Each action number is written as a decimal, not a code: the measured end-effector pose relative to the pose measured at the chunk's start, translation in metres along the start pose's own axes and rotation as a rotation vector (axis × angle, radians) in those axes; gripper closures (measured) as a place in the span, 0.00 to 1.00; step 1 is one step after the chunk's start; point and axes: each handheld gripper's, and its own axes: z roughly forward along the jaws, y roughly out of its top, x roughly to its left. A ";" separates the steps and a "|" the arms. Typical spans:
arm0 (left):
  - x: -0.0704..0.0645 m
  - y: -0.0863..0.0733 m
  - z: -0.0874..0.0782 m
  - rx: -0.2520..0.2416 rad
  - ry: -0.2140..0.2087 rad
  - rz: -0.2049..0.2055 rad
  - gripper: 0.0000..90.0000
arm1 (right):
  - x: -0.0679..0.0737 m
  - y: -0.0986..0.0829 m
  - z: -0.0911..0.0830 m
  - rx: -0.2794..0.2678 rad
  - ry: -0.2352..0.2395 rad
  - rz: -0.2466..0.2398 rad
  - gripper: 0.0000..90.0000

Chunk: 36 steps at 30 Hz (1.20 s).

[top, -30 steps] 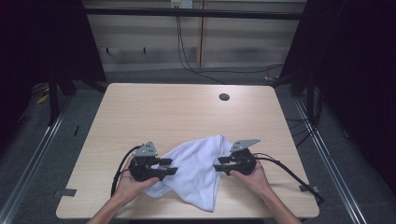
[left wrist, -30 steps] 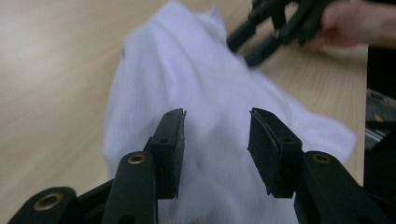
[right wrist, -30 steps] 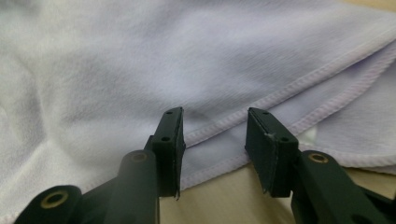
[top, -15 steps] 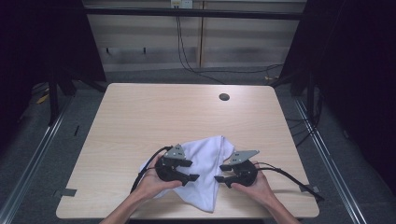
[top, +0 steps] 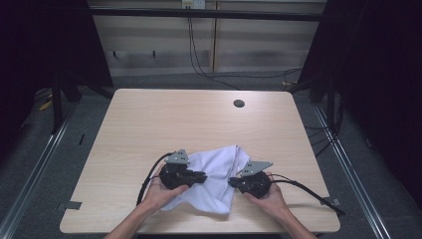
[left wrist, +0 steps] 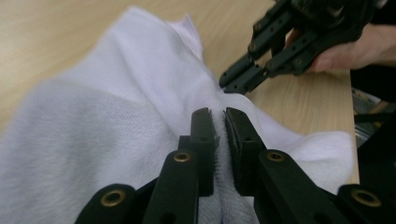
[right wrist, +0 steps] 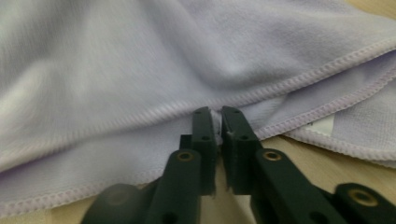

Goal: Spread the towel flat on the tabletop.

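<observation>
A crumpled white towel [top: 219, 174] lies near the table's front edge, between my two grippers. In the high view my left gripper [top: 203, 176] sits on the towel's left part. Its own view has the left gripper [left wrist: 218, 122] shut on a raised fold of the towel [left wrist: 116, 107]. My right gripper [top: 231, 182] meets the towel's right side; up close the right gripper [right wrist: 218, 120] is shut on the towel's stitched hem [right wrist: 140, 119]. The right gripper [left wrist: 236, 84] also appears beyond the fold in the left gripper view, tips against the cloth.
The wooden table [top: 199, 124] has a round cable hole [top: 239, 103] at the far right. Cables trail from both grippers toward the front edge. Dark floor and metal rails surround the table.
Both grippers have moved inward and toward the front edge, bunching the towel into a smaller heap between them. The left gripper travelled farthest, rightward onto the cloth.
</observation>
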 end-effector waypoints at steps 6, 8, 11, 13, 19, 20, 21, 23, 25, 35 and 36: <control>0.013 0.007 -0.045 -0.161 0.036 -0.067 0.93 | -0.017 -0.001 -0.012 0.002 -0.020 0.096 0.98; 0.018 0.006 -0.061 -0.211 0.041 -0.092 0.93 | -0.026 -0.001 -0.028 -0.052 -0.035 0.149 0.98; 0.018 0.007 -0.075 -0.242 0.037 -0.100 0.93 | -0.035 0.002 -0.051 -0.149 -0.036 0.204 0.98; 0.013 0.013 -0.078 -0.264 0.030 -0.097 0.93 | -0.037 0.008 -0.068 -0.217 -0.041 0.231 0.98; 0.010 0.057 -0.098 -0.376 0.109 -0.079 0.93 | -0.042 0.043 -0.110 -0.394 -0.084 0.282 0.98; 0.011 0.063 -0.102 -0.395 0.115 -0.084 0.93 | -0.044 0.053 -0.117 -0.431 -0.092 0.281 0.98; 0.012 0.071 -0.107 -0.411 0.126 -0.080 0.93 | -0.046 0.060 -0.122 -0.444 -0.094 0.280 0.98; 0.014 0.088 -0.117 -0.434 0.151 -0.069 0.93 | -0.051 0.081 -0.135 -0.491 -0.108 0.270 0.98; 0.017 0.100 -0.124 -0.447 0.187 -0.059 0.93 | -0.055 0.097 -0.145 -0.513 -0.122 0.264 0.98; 0.047 0.154 -0.137 -0.436 0.298 -0.044 0.91 | -0.096 0.180 -0.172 -0.542 -0.216 0.255 0.98; 0.049 0.161 -0.139 -0.436 0.314 -0.043 0.92 | -0.104 0.187 -0.173 -0.531 -0.236 0.264 0.98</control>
